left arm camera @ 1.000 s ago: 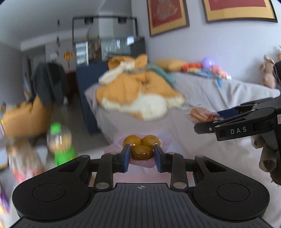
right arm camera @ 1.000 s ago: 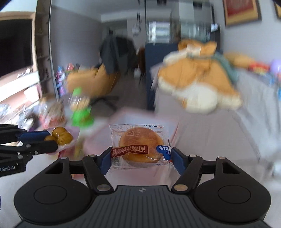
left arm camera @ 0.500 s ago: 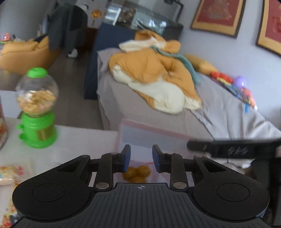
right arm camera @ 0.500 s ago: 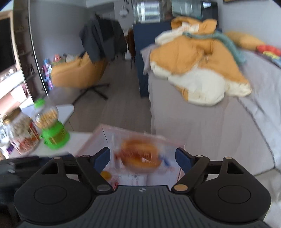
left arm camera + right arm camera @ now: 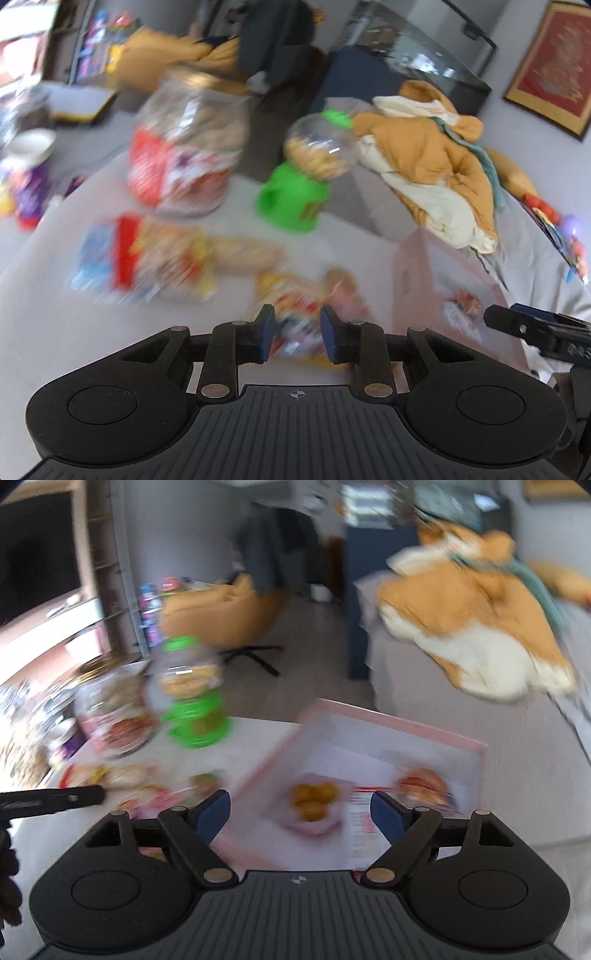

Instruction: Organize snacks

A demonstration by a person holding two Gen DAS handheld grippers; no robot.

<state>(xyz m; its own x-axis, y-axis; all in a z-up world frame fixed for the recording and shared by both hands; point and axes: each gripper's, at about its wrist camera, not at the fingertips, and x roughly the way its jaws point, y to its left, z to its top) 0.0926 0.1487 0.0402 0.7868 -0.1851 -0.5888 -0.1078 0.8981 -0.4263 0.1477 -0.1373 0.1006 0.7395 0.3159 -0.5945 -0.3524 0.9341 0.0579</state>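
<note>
A pink box (image 5: 476,753) stands at the table's right end. In it lie a pack of small brown cakes (image 5: 313,800) and a wrapped round bun (image 5: 424,784). My right gripper (image 5: 302,814) is wide open and empty above the box's near side. My left gripper (image 5: 296,338) is open and empty, low over a blurred yellow-and-red snack packet (image 5: 295,299) on the white table (image 5: 74,317). More snack packets (image 5: 155,258) lie to its left. The box also shows in the left wrist view (image 5: 417,273).
A green-based candy dispenser (image 5: 301,184) and a large clear jar with a red label (image 5: 184,155) stand at the table's far side. A bed with an orange blanket (image 5: 436,155) is behind the box. Both views are motion-blurred.
Both grippers have let go of their snacks, which now lie in the pink box. The left gripper has swung left over the packets on the table. The right has opened wide and drawn back.
</note>
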